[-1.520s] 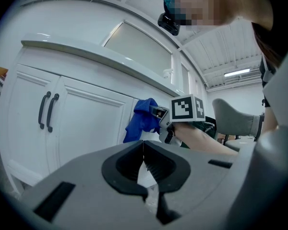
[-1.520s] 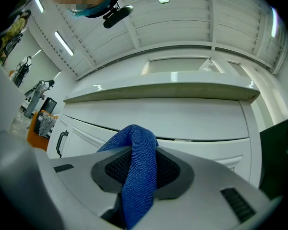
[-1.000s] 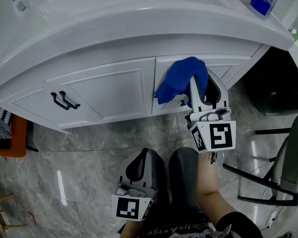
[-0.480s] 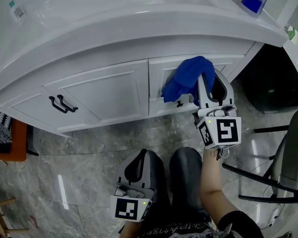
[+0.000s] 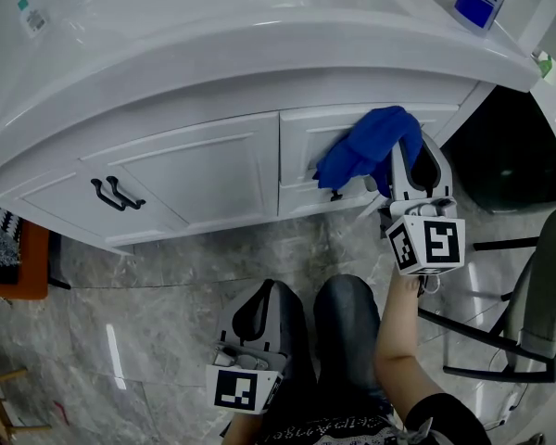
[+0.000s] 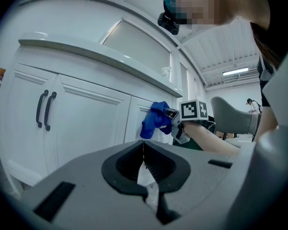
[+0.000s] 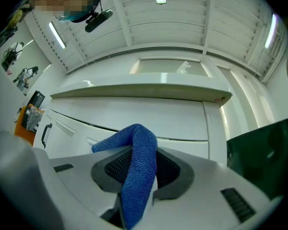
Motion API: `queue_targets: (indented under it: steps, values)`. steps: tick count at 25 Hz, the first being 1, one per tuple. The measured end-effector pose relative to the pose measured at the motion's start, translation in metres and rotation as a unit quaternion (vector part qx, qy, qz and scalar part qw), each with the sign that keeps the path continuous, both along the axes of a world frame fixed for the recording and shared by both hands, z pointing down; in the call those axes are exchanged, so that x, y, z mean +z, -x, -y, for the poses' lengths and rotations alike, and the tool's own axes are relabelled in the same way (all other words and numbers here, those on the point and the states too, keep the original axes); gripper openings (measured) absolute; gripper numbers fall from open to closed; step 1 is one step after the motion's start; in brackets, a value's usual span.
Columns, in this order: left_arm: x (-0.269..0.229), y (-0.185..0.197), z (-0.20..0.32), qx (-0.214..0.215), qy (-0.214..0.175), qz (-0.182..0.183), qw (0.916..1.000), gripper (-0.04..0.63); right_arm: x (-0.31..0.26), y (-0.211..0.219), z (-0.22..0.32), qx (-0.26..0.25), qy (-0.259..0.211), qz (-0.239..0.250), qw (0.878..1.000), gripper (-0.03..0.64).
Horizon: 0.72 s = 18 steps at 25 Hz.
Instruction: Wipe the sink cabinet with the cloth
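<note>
Sink cabinet (image 5: 213,170) fills the upper head view: white, curved front, w/ the countertop (image 5: 259,35) overhanging it and grey marble floor (image 5: 167,276) below. It has two panelled doors. The left door (image 5: 199,170) carries a pair of dark handles (image 5: 119,193) near its left edge. The right door (image 5: 306,142) runs toward the cabinet's right corner, and that's where the work is. The blue cloth (image 5: 366,151) is bunched and draped against the right door's upper half, just under the countertop edge. One fold hangs down-left toward a small dark pull (image 5: 335,193). The right gripper (image 5: 400,165) is clenched on the cloth: its own view shows a thick fold running down between the jaws, w/ the rest flopping forward over the top. The left gripper (image 6: 144,164) is parked low over the floor, well apart from the cabinet, jaws together w/ nothing in them, so it's idle. The step in hand looks like wiping the right door panel, approx mid-task, w/ the left door and the edges prob. not yet covered (a guess). To do it well: press the wad flat so the cloth, not the plastic jaw tips, meets the paint. Use overlapping passes along the panel and follow the recessed moulding instead of skipping across it. Ease off near the pull so the loose fold doesn't snag. Work out to the right corner and the bottom edge, and hold a firm grip, since only one fold is pinched and it could slip.
</note>
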<state>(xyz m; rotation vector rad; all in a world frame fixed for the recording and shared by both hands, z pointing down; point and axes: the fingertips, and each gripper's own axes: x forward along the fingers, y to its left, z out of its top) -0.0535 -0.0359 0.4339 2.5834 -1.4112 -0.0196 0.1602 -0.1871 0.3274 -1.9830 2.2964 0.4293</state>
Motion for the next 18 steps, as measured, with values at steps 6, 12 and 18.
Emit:
queue_targets:
  steps: [6, 12, 18]
  values:
    - [0.006, 0.006, -0.004, -0.002, -0.002, 0.014, 0.9999, 0.005, 0.0, -0.023, 0.0, 0.016, -0.001, 0.014, 1.0, 0.114]
    - [0.005, 0.007, -0.007, -0.005, -0.003, 0.014, 0.9999, 0.005, -0.001, -0.035, -0.002, 0.006, 0.001, 0.048, 0.999, 0.115]
    - [0.005, 0.007, -0.005, -0.01, 0.003, 0.001, 0.9999, 0.005, -0.015, -0.069, -0.01, 0.095, -0.012, 0.024, 0.995, 0.114]
